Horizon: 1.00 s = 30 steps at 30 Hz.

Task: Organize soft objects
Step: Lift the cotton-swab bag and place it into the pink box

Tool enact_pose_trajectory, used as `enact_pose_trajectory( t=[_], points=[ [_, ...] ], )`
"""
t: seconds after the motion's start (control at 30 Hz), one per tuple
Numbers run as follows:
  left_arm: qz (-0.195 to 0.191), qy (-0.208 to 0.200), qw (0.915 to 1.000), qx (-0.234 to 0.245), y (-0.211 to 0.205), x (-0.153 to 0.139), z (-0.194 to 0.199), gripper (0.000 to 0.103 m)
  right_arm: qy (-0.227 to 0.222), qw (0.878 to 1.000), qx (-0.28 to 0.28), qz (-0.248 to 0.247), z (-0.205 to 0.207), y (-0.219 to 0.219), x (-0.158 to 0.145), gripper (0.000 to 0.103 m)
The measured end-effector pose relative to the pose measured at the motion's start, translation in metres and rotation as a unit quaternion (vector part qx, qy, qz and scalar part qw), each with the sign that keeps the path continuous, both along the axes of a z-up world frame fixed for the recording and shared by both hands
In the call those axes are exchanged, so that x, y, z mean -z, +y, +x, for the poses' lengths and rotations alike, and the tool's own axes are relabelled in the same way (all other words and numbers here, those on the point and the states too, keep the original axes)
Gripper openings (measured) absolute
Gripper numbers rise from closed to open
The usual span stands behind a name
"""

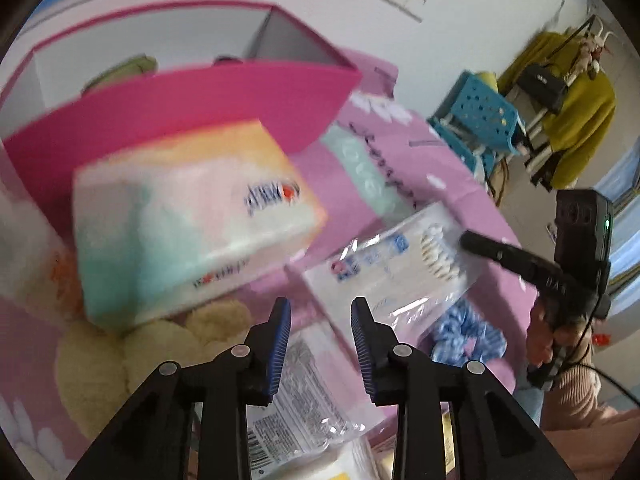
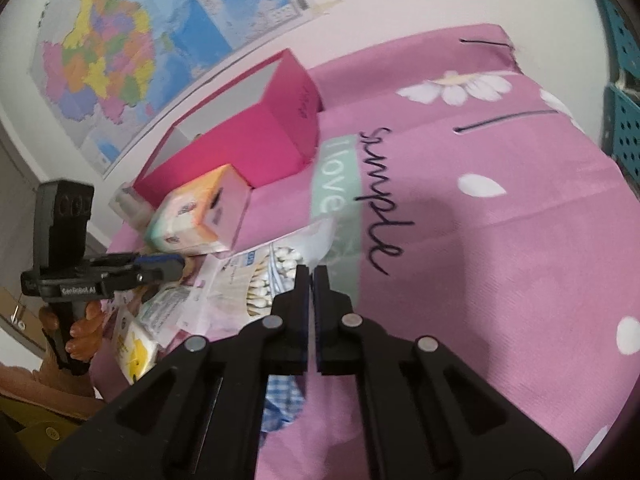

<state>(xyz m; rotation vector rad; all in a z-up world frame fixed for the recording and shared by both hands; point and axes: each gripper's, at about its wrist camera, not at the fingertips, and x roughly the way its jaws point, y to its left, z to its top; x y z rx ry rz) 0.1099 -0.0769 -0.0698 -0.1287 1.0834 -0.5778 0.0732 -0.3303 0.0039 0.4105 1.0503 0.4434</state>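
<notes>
My left gripper is open, with nothing between its blue pads, above a clear printed packet. A pastel tissue pack leans against the open pink box just beyond it, beside a cream plush toy. My right gripper is shut, its tips pinching the edge of the clear cotton swab bag. From the left wrist view the right gripper meets the bag at its right edge. A blue checked scrunchie lies below the bag.
Everything lies on a pink flowered bedsheet. The pink box stands by the wall under a map. A yellow packet lies near the person's hand. Blue plastic stools and a clothes rack stand off the bed.
</notes>
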Motion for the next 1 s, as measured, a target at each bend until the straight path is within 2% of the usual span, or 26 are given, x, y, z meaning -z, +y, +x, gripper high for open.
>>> enact_pose_trajectory(
  t=[0.13, 0.2, 0.4, 0.43, 0.47, 0.53, 0.67, 0.83, 1.0],
  points=[
    [-0.002, 0.011, 0.9993, 0.035, -0.015, 0.004, -0.003, 0.042, 0.008, 1.000, 0.015, 0.007, -0.004, -0.010, 0.003, 0.003],
    [-0.001, 0.022, 0.9984, 0.051, -0.026, 0.009, -0.002, 0.044, 0.006, 1.000, 0.018, 0.019, -0.007, -0.015, 0.000, 0.003],
    [0.004, 0.029, 0.9969, 0.073, -0.046, 0.013, 0.003, 0.043, -0.008, 1.000, 0.018, 0.007, -0.013, -0.020, -0.012, 0.003],
    [0.002, 0.029, 0.9969, 0.073, -0.047, 0.013, 0.004, 0.041, -0.006, 1.000, 0.020, 0.008, -0.013, -0.021, -0.010, 0.003],
    [0.002, 0.027, 0.9972, 0.070, -0.047, 0.014, 0.005, 0.030, -0.003, 1.000, 0.020, 0.012, -0.014, -0.021, -0.008, 0.003],
    [0.009, 0.027, 0.9979, 0.058, -0.046, 0.016, 0.009, 0.018, 0.003, 1.000, 0.021, 0.011, -0.014, -0.021, -0.004, 0.003],
    [0.011, 0.021, 0.9989, 0.039, -0.041, 0.017, 0.009, 0.005, 0.000, 1.000, 0.017, 0.019, -0.016, -0.019, -0.004, 0.003],
    [0.011, 0.001, 0.9994, 0.033, -0.040, 0.009, 0.006, 0.003, -0.015, 1.000, 0.015, 0.022, -0.016, -0.018, -0.013, 0.003],
    [-0.003, -0.036, 0.9989, 0.028, -0.031, -0.017, 0.001, 0.003, -0.029, 0.999, 0.014, 0.022, -0.009, -0.015, -0.028, 0.003]
  ],
)
